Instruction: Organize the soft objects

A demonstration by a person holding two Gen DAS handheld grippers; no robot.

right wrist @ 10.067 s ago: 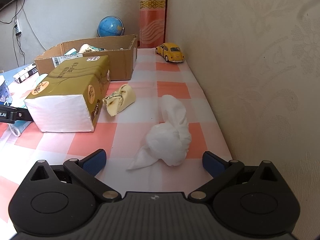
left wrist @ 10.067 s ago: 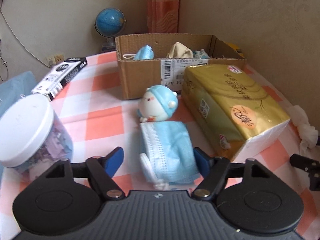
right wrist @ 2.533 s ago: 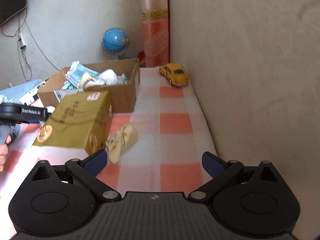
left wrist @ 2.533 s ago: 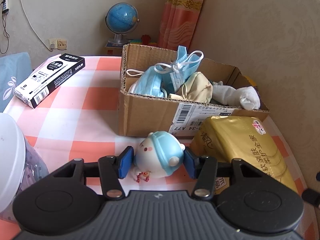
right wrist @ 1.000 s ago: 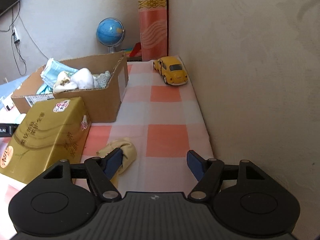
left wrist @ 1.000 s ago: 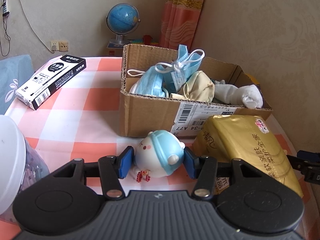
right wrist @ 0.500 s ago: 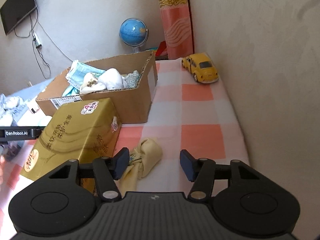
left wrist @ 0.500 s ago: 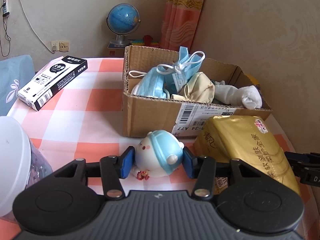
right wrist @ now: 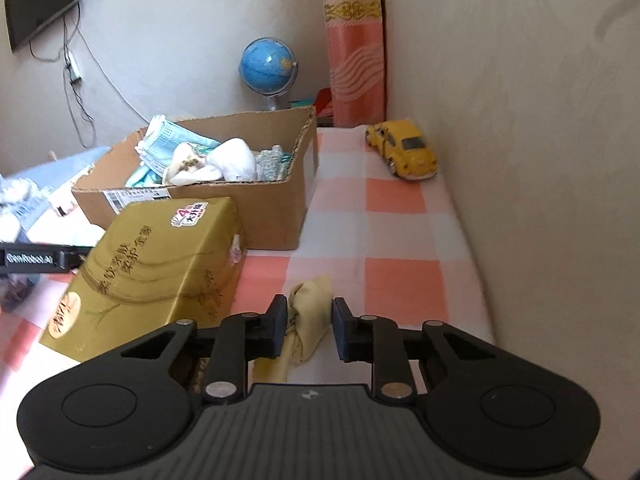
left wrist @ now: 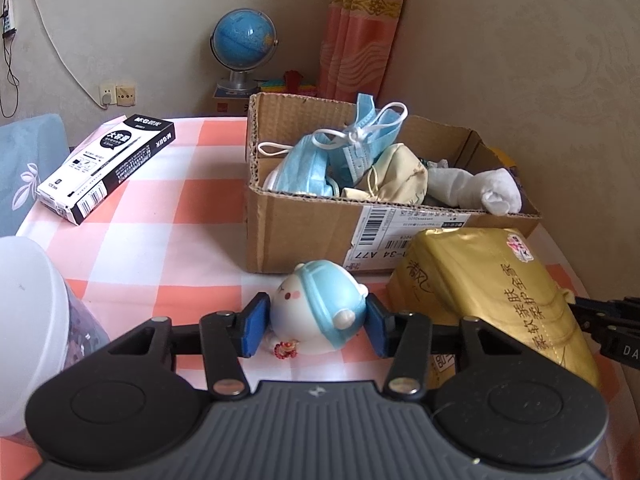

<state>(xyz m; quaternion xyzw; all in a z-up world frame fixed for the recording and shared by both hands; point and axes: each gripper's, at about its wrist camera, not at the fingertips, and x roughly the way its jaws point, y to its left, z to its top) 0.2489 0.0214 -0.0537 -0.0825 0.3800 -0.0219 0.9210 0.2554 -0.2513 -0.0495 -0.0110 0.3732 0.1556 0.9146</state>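
One corrugated cardboard box (left wrist: 304, 236), label reads "A77", holds two blue pleated masks (left wrist: 320, 160), one cream pouch, one white sock. One gold foil tissue pack (right wrist: 160, 256) in front of it, sticker reads "4" and "NEW". One black-white carton (left wrist: 108, 168). Left gripper (left wrist: 316, 322) clamps the round blue-capped squishy toy (left wrist: 320, 312) on the checked cloth. Right gripper (right wrist: 310, 326) jaws just closed, pinching the knotted yellow cloth pouch (right wrist: 308, 312) beside the tissue pack.

Two matte black handheld units: the left claw (left wrist: 316, 322) with blue pads (left wrist: 252, 326), the right claw (right wrist: 310, 326) with pads that appear dark, both on linkage arms with silver screws.
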